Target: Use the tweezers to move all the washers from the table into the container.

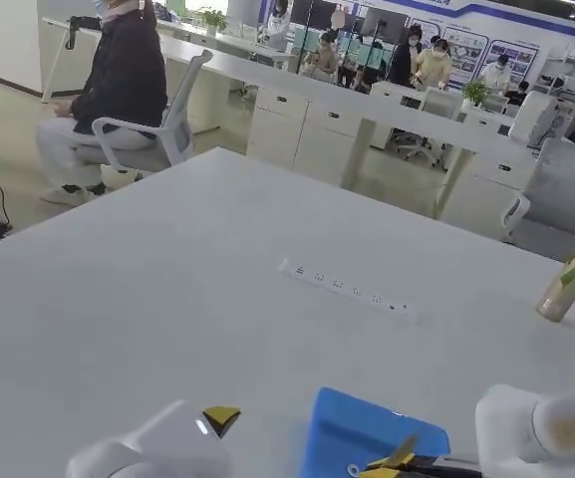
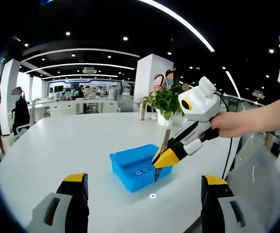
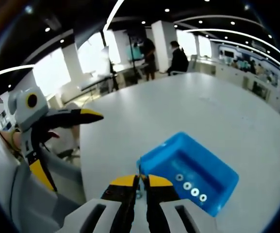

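A blue container (image 2: 137,167) sits on the white table (image 2: 72,145) with several washers (image 3: 190,185) lying in it. One washer (image 2: 152,196) lies on the table just in front of the container. My right gripper (image 2: 165,158) is shut on thin metal tweezers (image 2: 161,145). Their tips point down at the container's near edge, just above that loose washer. In the right gripper view the tweezers (image 3: 139,174) stick out between the closed jaws of the right gripper (image 3: 140,182). My left gripper (image 2: 144,187) stands open and empty, a little back from the container (image 1: 372,433).
A power strip (image 1: 347,287) lies in the table's middle. A potted plant (image 2: 165,104) and a bottle (image 1: 564,284) stand near the far edge. A person sits on a chair (image 1: 157,129) beyond the table, with desks and more people behind.
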Demonstrator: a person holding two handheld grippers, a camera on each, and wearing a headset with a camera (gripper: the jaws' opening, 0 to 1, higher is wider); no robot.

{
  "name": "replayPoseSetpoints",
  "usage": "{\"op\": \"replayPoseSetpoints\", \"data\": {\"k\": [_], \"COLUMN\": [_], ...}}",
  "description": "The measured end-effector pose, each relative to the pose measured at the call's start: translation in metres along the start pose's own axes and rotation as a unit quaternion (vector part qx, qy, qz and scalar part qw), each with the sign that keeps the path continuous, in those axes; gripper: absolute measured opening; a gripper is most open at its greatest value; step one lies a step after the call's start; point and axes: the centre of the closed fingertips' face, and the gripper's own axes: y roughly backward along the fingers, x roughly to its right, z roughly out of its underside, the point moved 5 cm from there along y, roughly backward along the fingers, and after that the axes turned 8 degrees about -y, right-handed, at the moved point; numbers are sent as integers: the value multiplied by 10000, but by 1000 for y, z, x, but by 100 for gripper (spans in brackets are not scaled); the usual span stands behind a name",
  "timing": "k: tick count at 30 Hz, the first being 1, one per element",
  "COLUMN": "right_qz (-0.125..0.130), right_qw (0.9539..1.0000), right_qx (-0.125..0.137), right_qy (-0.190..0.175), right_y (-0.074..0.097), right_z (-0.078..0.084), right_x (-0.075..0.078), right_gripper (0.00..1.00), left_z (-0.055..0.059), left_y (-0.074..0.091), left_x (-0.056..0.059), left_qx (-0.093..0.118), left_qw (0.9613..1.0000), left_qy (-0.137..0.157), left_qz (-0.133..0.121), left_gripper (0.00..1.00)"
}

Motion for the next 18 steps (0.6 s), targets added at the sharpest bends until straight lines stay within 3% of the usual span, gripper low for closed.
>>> {"op": "replayPoseSetpoints", "data": {"k": [18], "right_qz": [-144], "right_qw": [9992], "right_qx": [-367], "right_qy": [-93], "right_y": [-24], "right_z": [21], "right_x": [-4], "right_gripper": [4], "left_z": [0], "left_y": [1], "left_x": [0], "left_qx": [11], "left_qw": [10000], "left_qy": [42], "left_qz": [-33], "left_gripper": [98]}}
